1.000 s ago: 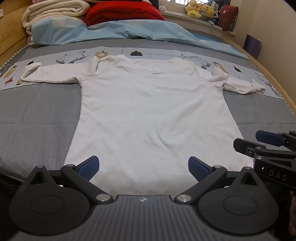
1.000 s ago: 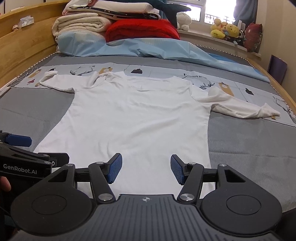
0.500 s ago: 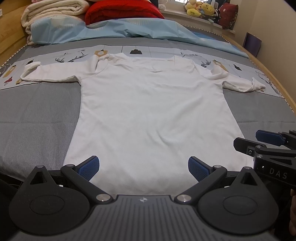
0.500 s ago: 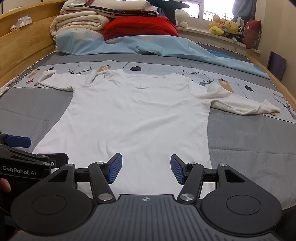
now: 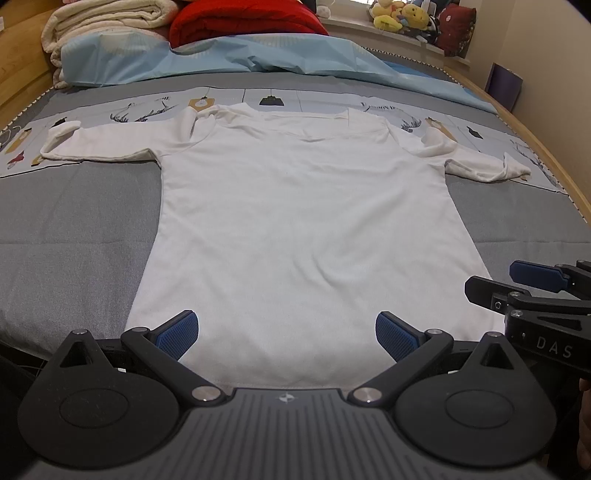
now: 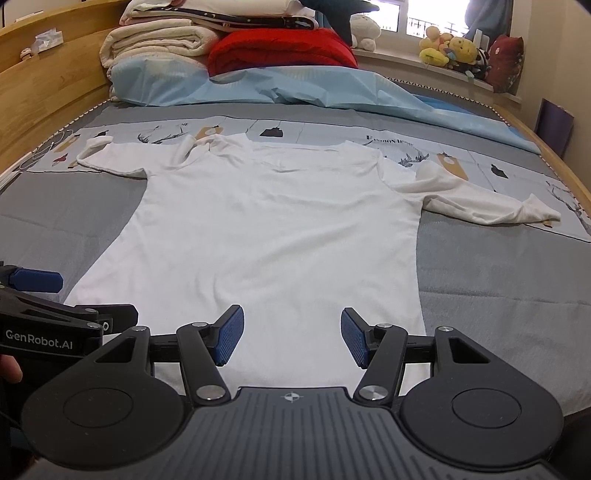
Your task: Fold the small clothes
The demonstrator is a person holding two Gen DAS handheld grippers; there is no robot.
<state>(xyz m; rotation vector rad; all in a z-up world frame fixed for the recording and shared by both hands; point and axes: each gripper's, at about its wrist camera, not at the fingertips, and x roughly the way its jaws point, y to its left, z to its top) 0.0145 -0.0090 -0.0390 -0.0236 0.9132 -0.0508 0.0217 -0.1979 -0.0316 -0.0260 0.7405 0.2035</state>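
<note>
We hold the left claw (image 5: 287, 334) with its blue pads spread wide over the hem of the white shirt (image 5: 303, 221), gripping nothing. Our right claw (image 6: 291, 338) is likewise parted, narrower, and empty above the same hem. Each view catches the other claw at its edge: the right claw (image 5: 535, 280) at 3 o'clock in the left view, the left claw (image 6: 35, 280) at 9 o'clock in the right view.

The shirt lies flat on the grey bed (image 5: 74, 229), collar toward 12 o'clock, sleeves out toward 10 and 2 o'clock. Beyond it sit a light blue quilt (image 6: 258, 88) and a red pillow (image 6: 280, 48).

Only the right view shows the wooden headboard (image 6: 44, 74), the window (image 6: 424, 16) and the full stack of folded bedding (image 6: 159, 40). The stuffed toys (image 5: 399, 16) on the sill appear in both.
</note>
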